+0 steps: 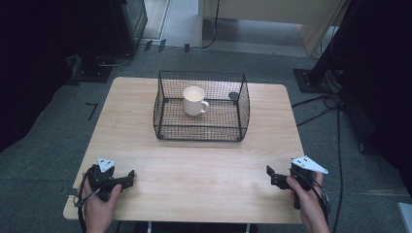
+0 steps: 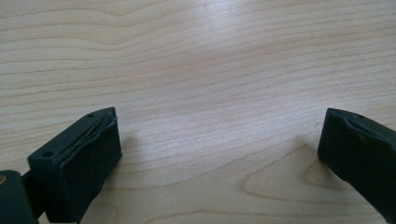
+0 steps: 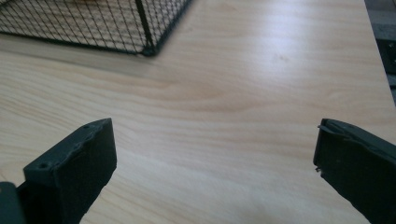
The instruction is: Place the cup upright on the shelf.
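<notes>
The left claw rested low over the near left corner of the table, its jaws spread wide with nothing between them; in the left gripper view the two black pads stood well apart over bare wood grain. The right claw sat at the near right corner in the same state, jaws parted and empty. Its own camera looked across the tabletop toward the near corner of the wire basket.

Both claws pointed inward, toward each other, and each was held by a hand coming in from the near edge.

Farther out, past the middle of the table, stood the black wire mesh basket, open at the top. Inside it a white mug stood upright, near the back and a little left of the basket's centre, its handle turned toward the right and slightly toward the person. A small dark round object lay at the back right of the basket; what it was could not be told.

The mug lay ahead of both claws and well apart from each, roughly midway between them. With the handle on the right side, the right claw looked better placed to take it, coming down over the basket's rim from above.
</notes>
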`<action>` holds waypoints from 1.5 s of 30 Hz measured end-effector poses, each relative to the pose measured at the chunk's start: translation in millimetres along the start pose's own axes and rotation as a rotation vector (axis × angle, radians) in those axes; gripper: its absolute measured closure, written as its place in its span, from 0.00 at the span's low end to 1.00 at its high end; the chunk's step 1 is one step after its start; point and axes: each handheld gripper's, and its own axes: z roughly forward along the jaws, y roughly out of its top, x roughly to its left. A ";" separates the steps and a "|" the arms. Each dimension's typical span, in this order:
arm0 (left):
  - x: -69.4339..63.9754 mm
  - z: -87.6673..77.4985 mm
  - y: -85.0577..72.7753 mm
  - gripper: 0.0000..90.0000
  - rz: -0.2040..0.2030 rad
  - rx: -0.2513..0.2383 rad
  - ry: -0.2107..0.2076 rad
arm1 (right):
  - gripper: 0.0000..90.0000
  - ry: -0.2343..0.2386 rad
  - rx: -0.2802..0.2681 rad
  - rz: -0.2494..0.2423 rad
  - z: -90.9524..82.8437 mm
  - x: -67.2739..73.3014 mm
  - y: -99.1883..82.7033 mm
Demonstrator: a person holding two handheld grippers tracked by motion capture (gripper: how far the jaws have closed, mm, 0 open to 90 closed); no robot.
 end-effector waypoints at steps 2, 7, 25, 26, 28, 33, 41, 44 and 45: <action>0.0 0.0 0.0 0.00 0.000 0.000 0.000 | 0.00 -0.007 0.009 0.004 -1.0 -4.3 -6.2; 0.0 0.0 0.0 0.00 0.000 0.000 0.000 | 0.00 -0.033 0.030 0.022 -4.5 -15.6 -18.6; 0.0 0.0 0.0 0.00 0.000 0.000 0.000 | 0.00 -0.124 0.136 0.080 -20.4 -49.1 -58.8; 0.0 0.0 0.0 0.00 0.000 0.000 0.000 | 0.00 -0.131 0.131 0.066 -22.5 -49.0 -61.6; 0.0 0.0 0.0 0.00 0.000 0.000 0.000 | 0.00 -0.130 0.132 0.070 -23.5 -49.0 -62.1; 0.0 0.0 0.0 0.00 0.000 0.000 0.000 | 0.00 -0.145 0.106 0.030 -20.7 -44.5 -66.0; -0.1 -0.1 0.0 0.00 0.006 0.001 -0.003 | 0.00 -0.117 0.094 0.007 -21.3 -45.7 -67.9; -0.1 -0.1 0.0 0.00 0.006 0.001 -0.003 | 0.00 -0.126 0.092 0.015 -21.3 -45.4 -68.0; -0.1 -0.1 0.0 0.00 0.006 0.001 -0.003 | 0.00 -0.131 0.091 0.019 -21.2 -45.1 -68.1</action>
